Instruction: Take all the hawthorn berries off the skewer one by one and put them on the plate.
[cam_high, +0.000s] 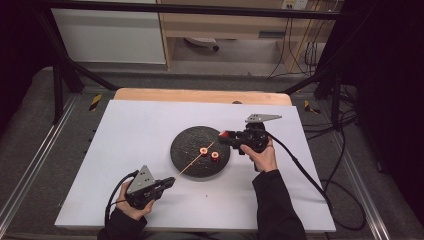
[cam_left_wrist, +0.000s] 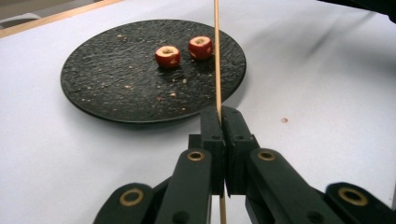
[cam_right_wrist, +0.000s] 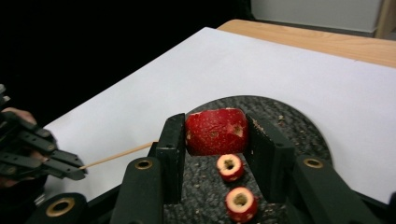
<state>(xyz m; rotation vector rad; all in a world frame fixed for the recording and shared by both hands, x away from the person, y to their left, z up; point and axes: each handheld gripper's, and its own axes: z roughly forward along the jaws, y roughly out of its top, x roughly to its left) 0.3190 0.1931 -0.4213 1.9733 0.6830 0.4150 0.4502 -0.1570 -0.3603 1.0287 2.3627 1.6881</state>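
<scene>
A round black plate (cam_high: 187, 155) lies mid-table with two small red cored fruit pieces (cam_high: 203, 150) (cam_high: 215, 155) on it. My left gripper (cam_high: 169, 182), near the table's front left, is shut on a thin wooden skewer (cam_high: 192, 162) that slants up over the plate toward the right gripper. In the left gripper view the skewer (cam_left_wrist: 217, 56) runs straight up past the two pieces (cam_left_wrist: 168, 56). My right gripper (cam_high: 223, 136) hovers over the plate's right rim, shut on a larger red fruit piece (cam_right_wrist: 215, 131). Below it lie the two small pieces (cam_right_wrist: 230, 167).
A white sheet (cam_high: 140, 125) covers the table, with a wooden edge (cam_high: 200, 95) at the back. Crumbs dot the plate (cam_left_wrist: 116, 88). One red speck (cam_left_wrist: 284, 120) lies on the sheet right of the plate. Cables trail off the table's right side.
</scene>
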